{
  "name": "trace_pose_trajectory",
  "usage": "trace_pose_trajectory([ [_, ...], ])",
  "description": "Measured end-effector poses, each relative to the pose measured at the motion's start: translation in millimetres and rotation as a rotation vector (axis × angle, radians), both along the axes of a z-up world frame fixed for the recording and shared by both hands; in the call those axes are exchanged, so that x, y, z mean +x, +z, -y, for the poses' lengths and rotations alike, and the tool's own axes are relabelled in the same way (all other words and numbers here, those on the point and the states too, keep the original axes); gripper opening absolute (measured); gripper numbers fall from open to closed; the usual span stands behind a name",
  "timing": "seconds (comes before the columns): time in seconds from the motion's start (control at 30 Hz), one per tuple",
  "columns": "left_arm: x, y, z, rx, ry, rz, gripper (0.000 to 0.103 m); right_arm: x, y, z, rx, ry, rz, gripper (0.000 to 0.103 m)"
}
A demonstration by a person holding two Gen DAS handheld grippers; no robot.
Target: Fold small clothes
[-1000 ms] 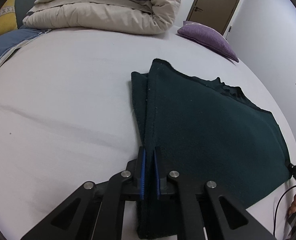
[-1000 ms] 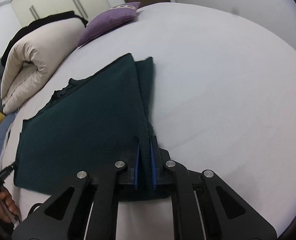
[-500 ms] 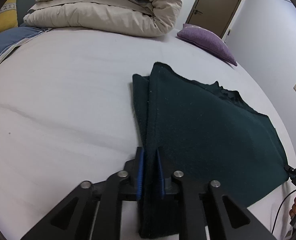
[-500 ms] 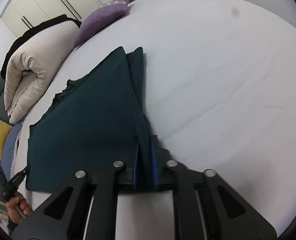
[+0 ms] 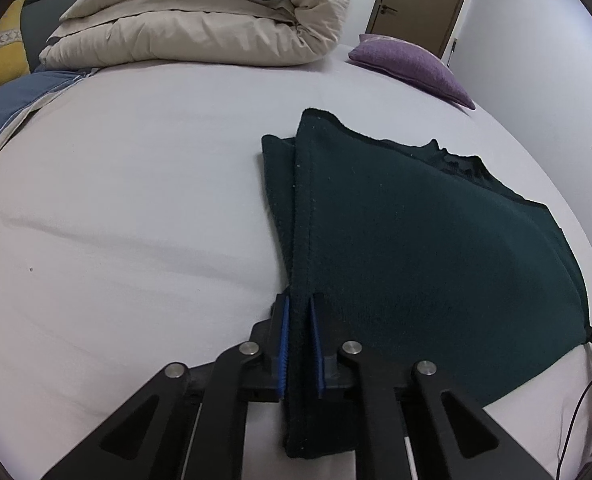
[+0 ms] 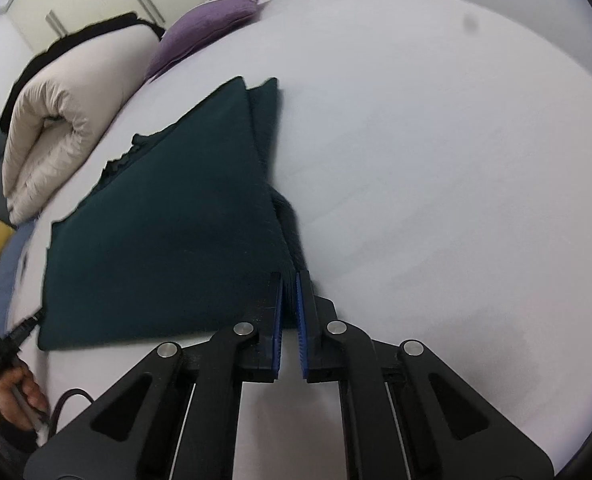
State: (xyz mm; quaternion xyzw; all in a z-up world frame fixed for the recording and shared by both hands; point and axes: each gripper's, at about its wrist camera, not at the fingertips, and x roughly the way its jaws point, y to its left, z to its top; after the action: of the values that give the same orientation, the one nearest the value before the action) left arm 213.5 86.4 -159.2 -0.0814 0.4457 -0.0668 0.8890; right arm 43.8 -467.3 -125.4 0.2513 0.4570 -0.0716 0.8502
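Observation:
A dark green knit garment (image 5: 416,248) lies folded on the white bed, its near edge lifted and stretched between both grippers. My left gripper (image 5: 299,300) is shut on the garment's left near corner, with cloth running through the blue pads. My right gripper (image 6: 290,280) is shut on the garment (image 6: 168,232) at its right near corner, only a thin tip of cloth between the pads. A second layer of the garment shows under the lifted top layer along both side edges.
A rolled beige duvet (image 5: 200,20) and a purple pillow (image 5: 408,64) lie at the far side of the bed. A blue cloth and a yellow cushion (image 5: 0,60) sit at the far left. White sheet (image 6: 456,160) spreads right of the garment.
Both grippers have pulled back and tilted slightly, keeping hold of the garment's near corners. In the right wrist view the cloth between the pads has grown shorter.

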Motion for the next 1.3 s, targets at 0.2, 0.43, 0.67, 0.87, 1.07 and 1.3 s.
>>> trace_pose_trajectory([
  [0.2,-14,29,2,0.052,0.036,0.058,0.013,2,9,7,0.017,-0.027,-0.056,0.028],
  [0.43,22,68,46,0.062,-0.029,0.180,0.016,51,65,-21,0.037,0.059,0.178,0.052],
  [0.67,102,35,79,0.093,-0.091,0.144,0.022,169,20,-71,0.299,0.238,0.191,0.052],
  [0.87,115,1,28,-0.025,-0.002,0.080,0.022,212,-42,-35,0.375,0.112,0.158,0.005],
  [1.07,108,0,29,0.036,-0.013,0.106,0.022,188,-52,29,0.394,-0.079,0.262,0.000],
  [1.3,102,-2,39,0.117,-0.018,0.125,0.023,156,-15,17,0.294,-0.055,0.226,0.018],
])
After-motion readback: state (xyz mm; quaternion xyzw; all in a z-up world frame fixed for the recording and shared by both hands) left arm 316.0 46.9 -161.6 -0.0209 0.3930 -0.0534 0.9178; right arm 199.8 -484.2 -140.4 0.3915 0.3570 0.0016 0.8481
